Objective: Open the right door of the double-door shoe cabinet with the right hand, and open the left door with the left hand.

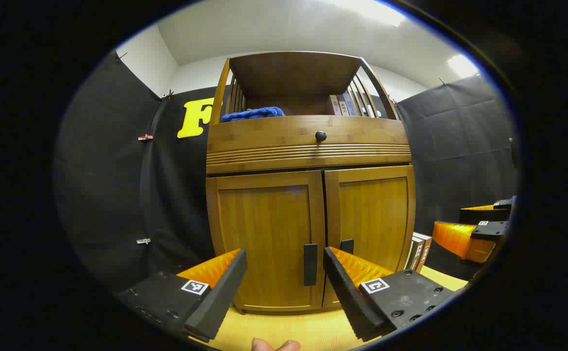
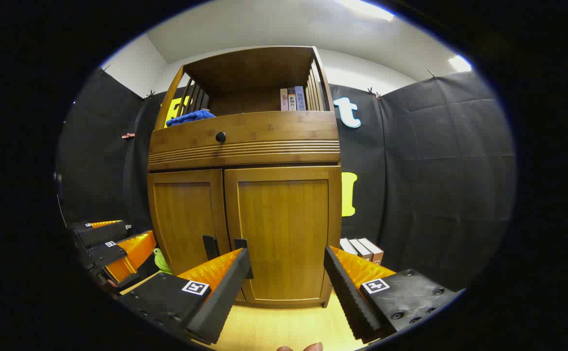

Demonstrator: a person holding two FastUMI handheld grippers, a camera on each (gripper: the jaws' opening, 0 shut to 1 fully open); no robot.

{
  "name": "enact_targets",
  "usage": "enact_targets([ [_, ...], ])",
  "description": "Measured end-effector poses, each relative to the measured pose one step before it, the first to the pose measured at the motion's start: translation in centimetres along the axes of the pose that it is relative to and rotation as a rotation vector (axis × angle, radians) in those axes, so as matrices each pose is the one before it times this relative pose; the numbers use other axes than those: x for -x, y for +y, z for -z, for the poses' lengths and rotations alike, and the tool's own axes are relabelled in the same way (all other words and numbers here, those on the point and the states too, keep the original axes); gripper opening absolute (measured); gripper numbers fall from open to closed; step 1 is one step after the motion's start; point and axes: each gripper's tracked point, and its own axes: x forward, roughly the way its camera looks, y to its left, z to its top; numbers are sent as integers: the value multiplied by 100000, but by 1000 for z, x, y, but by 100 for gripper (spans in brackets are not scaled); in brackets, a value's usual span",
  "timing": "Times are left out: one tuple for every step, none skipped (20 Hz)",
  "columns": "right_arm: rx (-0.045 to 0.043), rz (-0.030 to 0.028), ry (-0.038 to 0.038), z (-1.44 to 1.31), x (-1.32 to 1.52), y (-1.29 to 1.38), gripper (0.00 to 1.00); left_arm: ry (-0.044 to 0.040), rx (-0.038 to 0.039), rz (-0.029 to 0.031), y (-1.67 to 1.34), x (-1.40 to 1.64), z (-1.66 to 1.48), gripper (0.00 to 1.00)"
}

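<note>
Both doors shut, both claws spread and empty

Left gripper (image 1: 284, 273) faces the left door (image 1: 269, 234), its upright handle (image 1: 310, 264) dead ahead between the fingers; right gripper (image 2: 286, 278) faces the right door (image 2: 286, 229), whose handle (image 2: 241, 243) lies left of centre.

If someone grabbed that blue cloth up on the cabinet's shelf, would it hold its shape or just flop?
The blue cloth lies in soft rumpled folds, so it would probably flop and drape. It looks light for its bulk. Being fabric, it is unlikely to roll or break, though it might snag on the shelf's side slats.

Left tool (image 1: 284, 282) spread wide — facing shut left door (image 1: 269, 234), its black handle (image 1: 310, 264) between the fingers, untouched
</note>
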Motion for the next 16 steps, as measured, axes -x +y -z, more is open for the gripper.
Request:
enact_targets([
  [-83,203,-27,3,-71,-16,98,43,-45,158,118,-200,-85,98],
  [-79,107,1,16,-89,-12,98,-170,41,32,132,-211,-16,98],
  [-2,55,-43,10,-18,62,98,-33,67,-21,121,-145,-155,98],
  [136,112,-42,5,-3,-44,98,23,-44,31,35,83,119,98],
  [101,197,-115,-93,-13,-104,98,55,-129,133,-52,-57,17,98],
  [4,95,75,46,-32,-11,98,-110,-217,47,-159,71,84,98],
  [-19,32,64,-39,37,-32,98,-84,-178,52,-58,-32,-28,98],
  [3,92,144,25,-39,0,98,-119,-66,110,-58,-77,28,98],
  [-35,135,-21,35,1,-33,98,-89,-1,99,-82,-38,-72,98],
  [-174,143,-16,34,-18,-13,98,-136,-61,50,-82,-38,87,98],
  [-320,131,-10,-18,-26,-36,98,-8,-38,49,-7,-4,15,98],
  [-410,331,-79,-38,-4,-108,98,9,-80,95,-65,-37,7,98],
  [-362,-4,7,-11,-7,-62,98,173,-144,-21,-8,-11,12,98],
  [-221,310,-13,22,-67,-77,98,-51,-153,-57,-25,-20,104,98],
  [21,411,-17,-14,-38,-97,98,68,-153,-3,-11,-31,-43,98],
  [38,216,27,-9,-66,-114,98,-65,-97,47,-30,37,112,98],
])
